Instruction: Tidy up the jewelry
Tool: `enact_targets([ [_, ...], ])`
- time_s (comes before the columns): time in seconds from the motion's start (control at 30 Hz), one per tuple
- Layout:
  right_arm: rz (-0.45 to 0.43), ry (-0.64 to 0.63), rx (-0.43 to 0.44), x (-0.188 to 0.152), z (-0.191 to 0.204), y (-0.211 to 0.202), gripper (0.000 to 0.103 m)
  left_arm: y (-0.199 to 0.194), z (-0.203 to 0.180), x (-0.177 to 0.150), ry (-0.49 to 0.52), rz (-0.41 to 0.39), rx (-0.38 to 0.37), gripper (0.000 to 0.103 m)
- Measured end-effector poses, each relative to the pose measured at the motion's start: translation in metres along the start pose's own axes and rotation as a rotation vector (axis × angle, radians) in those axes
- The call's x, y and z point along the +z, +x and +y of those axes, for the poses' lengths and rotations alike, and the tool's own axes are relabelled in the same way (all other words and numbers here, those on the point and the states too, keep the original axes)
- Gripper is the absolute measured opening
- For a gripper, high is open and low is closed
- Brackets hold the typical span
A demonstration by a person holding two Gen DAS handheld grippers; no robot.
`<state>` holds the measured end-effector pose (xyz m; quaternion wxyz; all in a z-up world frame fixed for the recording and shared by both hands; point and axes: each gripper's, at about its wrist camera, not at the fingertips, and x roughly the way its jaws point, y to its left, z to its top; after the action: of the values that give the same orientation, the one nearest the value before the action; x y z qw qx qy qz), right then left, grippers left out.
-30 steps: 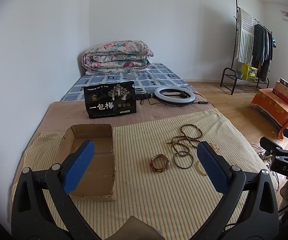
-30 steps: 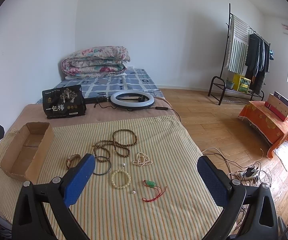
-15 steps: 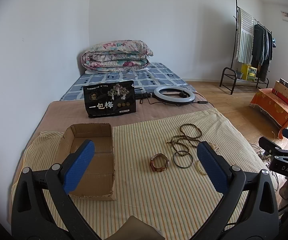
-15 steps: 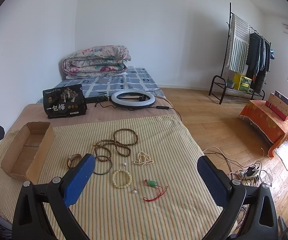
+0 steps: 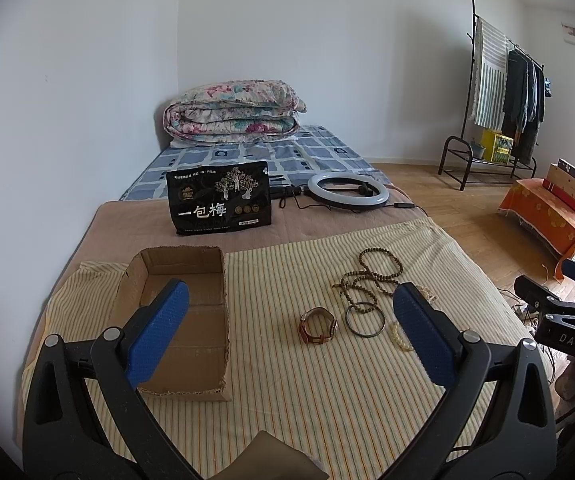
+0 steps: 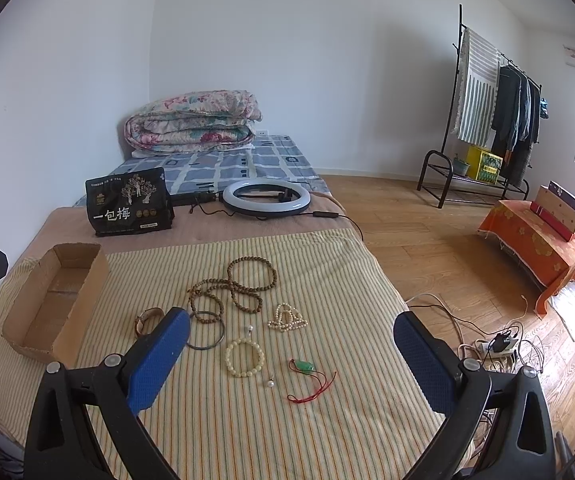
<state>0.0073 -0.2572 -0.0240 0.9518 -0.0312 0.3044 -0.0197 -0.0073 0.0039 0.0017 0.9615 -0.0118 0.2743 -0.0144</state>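
Observation:
Jewelry lies on a striped cloth (image 6: 327, 280): a brown bead necklace (image 6: 239, 284), a dark bangle (image 6: 206, 330), a brown watch (image 6: 147, 320), a cream bead bracelet (image 6: 244, 358), a small pearl strand (image 6: 286, 318), a green pendant on red cord (image 6: 305, 376). An empty cardboard box (image 6: 53, 300) sits at the left. In the left wrist view I see the box (image 5: 183, 320), watch (image 5: 318, 326), bangle (image 5: 365, 319) and necklace (image 5: 371, 276). My left gripper (image 5: 287, 336) and right gripper (image 6: 289, 356) are open, empty, above the cloth's near edge.
A black snack bag (image 6: 129, 202) and a ring light (image 6: 266, 198) with cable lie behind the cloth. A folded quilt (image 6: 191, 120) is at the wall. A clothes rack (image 6: 491, 120), an orange-covered stool (image 6: 535, 244) and a power strip (image 6: 495, 346) stand on the floor to the right.
Both views shift only slightly; the right gripper has drifted a little back from the jewelry. Nothing was grasped or moved.

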Motion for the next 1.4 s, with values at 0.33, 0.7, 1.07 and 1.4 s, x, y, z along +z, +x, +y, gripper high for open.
enact_targets([
  [0.33,0.002,-0.001,0.001,-0.001,0.001,0.001,0.103,0.000,-0.001,-0.003,0.000,0.009,0.002,0.103],
  [0.7,0.009,-0.001,-0.006,-0.005,-0.001,0.003,0.103,0.014,0.000,-0.012,0.007,0.031,0.008,0.103],
  [1.07,-0.003,0.045,-0.037,-0.003,-0.028,-0.004,0.103,0.041,0.006,-0.022,0.005,0.139,-0.046,0.103],
  [1.4,-0.017,0.126,-0.090,-0.005,-0.068,-0.008,0.103,0.054,-0.015,-0.047,0.109,0.234,-0.085,0.103],
])
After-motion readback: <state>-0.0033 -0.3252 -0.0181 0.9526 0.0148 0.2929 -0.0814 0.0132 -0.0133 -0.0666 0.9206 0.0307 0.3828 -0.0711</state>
